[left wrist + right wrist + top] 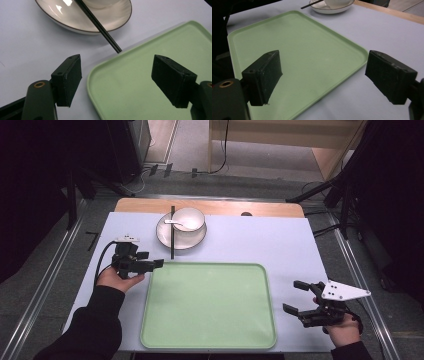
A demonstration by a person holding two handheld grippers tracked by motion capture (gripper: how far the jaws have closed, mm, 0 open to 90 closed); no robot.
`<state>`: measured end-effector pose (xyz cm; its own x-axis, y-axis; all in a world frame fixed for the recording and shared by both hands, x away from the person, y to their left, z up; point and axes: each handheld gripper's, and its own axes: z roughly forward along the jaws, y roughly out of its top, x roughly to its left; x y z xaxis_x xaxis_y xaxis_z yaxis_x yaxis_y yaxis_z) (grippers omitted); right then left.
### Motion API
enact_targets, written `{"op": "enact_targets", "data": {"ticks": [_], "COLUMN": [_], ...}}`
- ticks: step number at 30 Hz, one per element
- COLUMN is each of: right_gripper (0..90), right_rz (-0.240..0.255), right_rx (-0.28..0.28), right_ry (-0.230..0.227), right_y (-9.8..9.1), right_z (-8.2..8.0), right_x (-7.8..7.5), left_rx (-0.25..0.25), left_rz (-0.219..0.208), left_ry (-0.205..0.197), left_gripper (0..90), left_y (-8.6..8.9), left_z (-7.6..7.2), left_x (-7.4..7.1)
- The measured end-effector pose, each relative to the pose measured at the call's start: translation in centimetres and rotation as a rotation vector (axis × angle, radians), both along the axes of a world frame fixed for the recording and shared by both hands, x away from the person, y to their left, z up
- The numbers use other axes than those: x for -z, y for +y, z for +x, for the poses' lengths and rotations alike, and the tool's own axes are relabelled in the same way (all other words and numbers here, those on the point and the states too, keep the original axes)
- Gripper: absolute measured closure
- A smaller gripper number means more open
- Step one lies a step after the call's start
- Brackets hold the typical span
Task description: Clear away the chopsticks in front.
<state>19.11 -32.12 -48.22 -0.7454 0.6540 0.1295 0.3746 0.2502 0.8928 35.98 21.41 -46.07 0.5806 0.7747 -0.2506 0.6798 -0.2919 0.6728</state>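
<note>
1. The flat pale-green plastic tray [208, 306] is bare at table centre, open to passage.
2. At twelve o'clock, a white ceramic plate [165, 236] carrying a white bowl [192, 218] blocks.
3. A thin black chopstick [172, 232] lies across the plate, ending just beside the tray's far-left corner.

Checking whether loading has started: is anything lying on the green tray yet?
No, the green tray is bare in the high view, while the bowl sits on its plate beyond it.

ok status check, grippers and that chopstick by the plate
Left gripper open, empty, at the tray's near-left corner. Right gripper open, empty, right of tray. Chopstick lies across plate, untouched. Nothing in the way.
</note>
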Motion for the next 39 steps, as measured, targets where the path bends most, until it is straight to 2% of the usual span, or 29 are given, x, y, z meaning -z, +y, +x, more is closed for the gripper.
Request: {"op": "enact_targets", "data": {"ticks": [1,4,5,11,16,20,22,23,26,29,31,34,39], "right_gripper": [14.0,14.0,14.0,14.0,14.0,14.1,14.1,14.1,14.1,14.1,14.1,14.1,14.1], "right_rz": [-0.001,-0.007,-0.011,-0.001,-0.024,-0.018,-0.019,-0.019,-0.020,-0.012,-0.012,-0.013,-0.012], "right_rx": [0.001,0.002,0.005,-0.008,0.006,0.007,0.002,-0.002,-0.003,0.000,-0.001,-0.005,-0.004], "right_ry": [0.000,-0.001,0.005,-0.017,-0.010,-0.007,-0.010,-0.009,-0.010,-0.017,-0.018,-0.017,-0.020], "right_y": [0.0,0.0,0.0,0.2,0.1,0.2,0.3,0.3,0.3,0.2,0.2,0.2,0.2], "right_z": [0.0,0.0,0.0,-0.1,0.0,0.0,0.1,0.1,0.0,0.0,0.0,0.0,0.0], "right_x": [0.0,0.0,0.0,-0.2,-0.1,-0.1,-0.1,-0.1,-0.1,-0.2,-0.2,-0.2,-0.2], "left_rx": [-0.008,-0.012,-0.018,-0.053,-0.061,-0.082,-0.093,-0.107,-0.122,-0.149,-0.175,-0.194,-0.222], "left_rz": [0.025,0.036,0.052,0.079,0.092,0.124,0.130,0.126,0.130,0.162,0.164,0.153,0.183], "left_ry": [0.001,0.005,0.010,0.023,0.013,0.001,0.009,0.023,0.026,0.024,0.030,0.032,0.060], "left_gripper": [25.9,28.2,28.6,30.3,31.2,32.9,33.5,34.0,34.3,36.3,37.3,38.8,40.3], "left_y": [-0.4,-0.7,-1.0,-1.8,-2.7,-3.6,-3.7,-3.9,-4.2,-4.8,-5.1,-5.3,-5.5], "left_z": [0.6,1.2,1.8,3.5,4.8,6.0,6.3,6.9,7.5,8.3,8.7,9.2,9.8], "left_x": [-0.1,-0.2,-0.4,-0.7,-1.0,-0.9,-0.9,-0.9,-0.8,-0.6,-0.4,0.1,1.2]}}
